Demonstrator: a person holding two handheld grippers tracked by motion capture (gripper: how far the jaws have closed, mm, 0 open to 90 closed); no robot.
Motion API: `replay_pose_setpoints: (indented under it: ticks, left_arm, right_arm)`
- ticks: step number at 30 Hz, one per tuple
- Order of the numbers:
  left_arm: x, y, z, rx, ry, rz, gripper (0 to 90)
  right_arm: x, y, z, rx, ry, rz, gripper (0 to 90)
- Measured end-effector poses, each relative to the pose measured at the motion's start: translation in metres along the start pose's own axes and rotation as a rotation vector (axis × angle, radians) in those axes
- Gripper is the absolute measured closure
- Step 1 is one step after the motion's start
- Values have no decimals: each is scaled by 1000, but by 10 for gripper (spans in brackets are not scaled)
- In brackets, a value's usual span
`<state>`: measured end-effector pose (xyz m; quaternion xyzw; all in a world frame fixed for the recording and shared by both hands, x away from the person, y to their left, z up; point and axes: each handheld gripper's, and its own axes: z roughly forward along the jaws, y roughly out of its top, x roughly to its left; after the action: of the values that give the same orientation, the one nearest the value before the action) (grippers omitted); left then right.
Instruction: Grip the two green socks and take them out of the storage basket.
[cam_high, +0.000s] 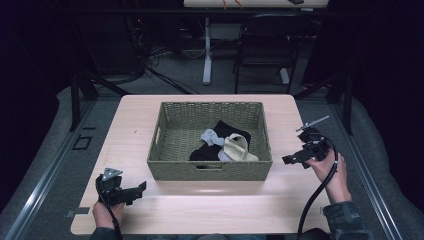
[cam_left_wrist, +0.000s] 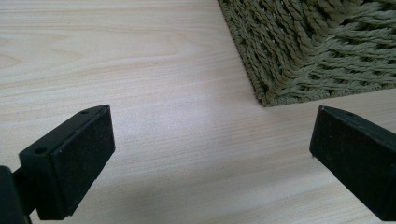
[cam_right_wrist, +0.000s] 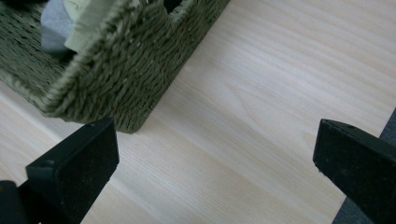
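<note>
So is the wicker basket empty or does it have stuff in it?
Not empty: the wicker basket holds a heap of black, grey and cream cloth items toward its right front.

Blk folding chair (cam_high: 265, 45) & desk leg (cam_high: 207, 50) behind table.

Two black two-jaw grippers: the left gripper (cam_high: 141, 187) carries a grey three-cornered plate (cam_high: 112, 173) at its 12 o'clock; the right gripper (cam_high: 287, 160) trails a thick black cable (cam_high: 320, 187) toward 6 o'clock, past a dark sleeve cuff (cam_high: 345, 215).
</note>
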<state>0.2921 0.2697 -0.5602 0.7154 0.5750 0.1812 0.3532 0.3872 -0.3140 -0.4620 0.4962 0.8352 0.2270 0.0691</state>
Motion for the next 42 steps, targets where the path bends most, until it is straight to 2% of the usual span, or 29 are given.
replay_pose_setpoints:
  ticks: [1,5,6,11,14,15,17,18,20,22,23,24,26,29,34,41,42]
  left_arm:
    - [0,0,0,1,0,0,0]
    - [0,0,0,2,0,3,0]
    - [0,0,0,2,0,3,0]
    - [0,0,0,13,-4,3,0]
    - [0,0,0,9,-1,3,0]
    - [0,0,0,8,-2,2,0]
    - [0,0,1,2,0,0,0]
    - [0,0,1,3,0,0,0]
    - [0,0,1,8,-1,1,0]
    - [0,0,1,10,-3,1,0]
    - [0,0,1,9,-3,-1,0]
    - [0,0,1,9,-3,-1,0]
    - [0,0,1,2,-2,-1,0]
    - [0,0,1,3,-2,-3,0]
    - [0,0,1,3,-5,-1,0]
    - [0,0,1,2,-6,-2,0]
    - [0,0,1,2,-6,-2,0]
  right_arm:
    - [0,5,-4,18,-2,-18,0]
    - [2,13,-10,12,-2,-29,0]
    - [3,15,-11,3,11,-26,0]
    - [8,32,-20,26,25,-57,0]
    - [11,37,-21,13,39,-51,0]
    - [12,42,-22,29,33,-69,0]
    - [13,45,-22,24,39,-70,0]
    - [15,48,-23,27,44,-66,0]
    - [20,59,-25,39,58,-91,0]
    - [23,62,-25,29,59,-95,0]
    - [29,71,-25,37,70,-110,0]
    - [29,71,-25,37,70,-110,0]
    - [37,84,-24,55,72,-142,0]
    - [43,92,-20,49,86,-144,0]
    - [57,113,-6,81,98,-188,0]
    - [69,127,13,113,101,-215,0]
    - [69,130,16,131,96,-221,0]
